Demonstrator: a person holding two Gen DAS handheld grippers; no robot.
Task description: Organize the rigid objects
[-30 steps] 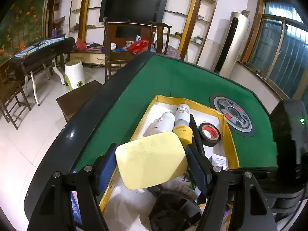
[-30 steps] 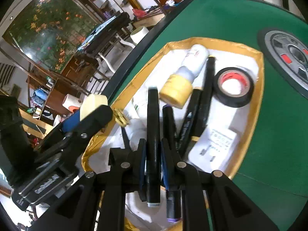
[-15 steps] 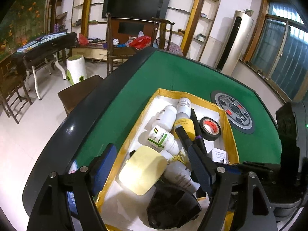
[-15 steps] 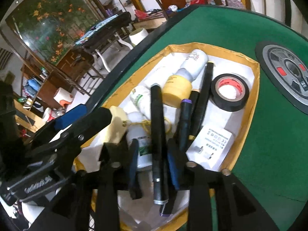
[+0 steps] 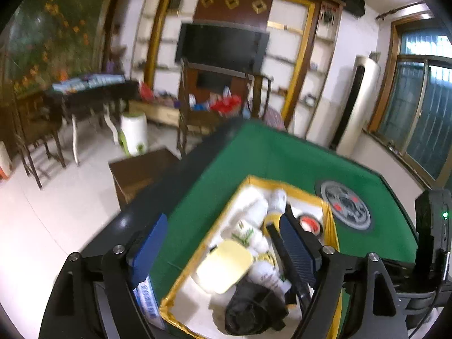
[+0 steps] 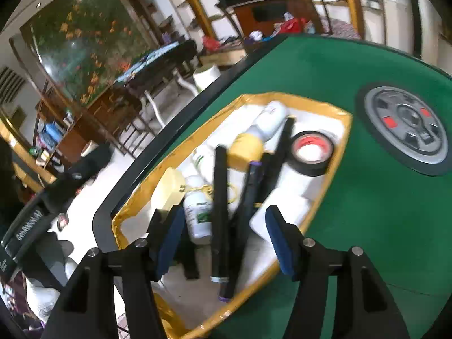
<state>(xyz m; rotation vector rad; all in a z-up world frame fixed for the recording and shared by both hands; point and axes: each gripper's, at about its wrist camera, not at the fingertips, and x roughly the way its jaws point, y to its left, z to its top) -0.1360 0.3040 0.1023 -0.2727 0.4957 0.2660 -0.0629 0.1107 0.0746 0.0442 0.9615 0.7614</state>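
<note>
Green felt covered the counter (image 6: pixel 353 212) bearing the gold-rimmed tray (image 6: pixel 308 103). Both tongs, left (image 5: pixel 223 247) and right (image 6: pixel 223 234), had just been opening and stood apart, empty; the black marker (image 6: pixel 219 209) lay released in the tray at six o'clock. Withdrawal is best made straight upward.

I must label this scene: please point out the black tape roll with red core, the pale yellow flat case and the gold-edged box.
black tape roll (image 6: pixel 310 152), right wrist, rim
pale yellow case (image 5: pixel 224 265), left wrist, face
gold-edged box (image 6: pixel 343 141), right wrist, edge

television (image 5: pixel 221 45), white stool (image 5: pixel 135 132), floral mural (image 6: pixel 84 45)
</note>
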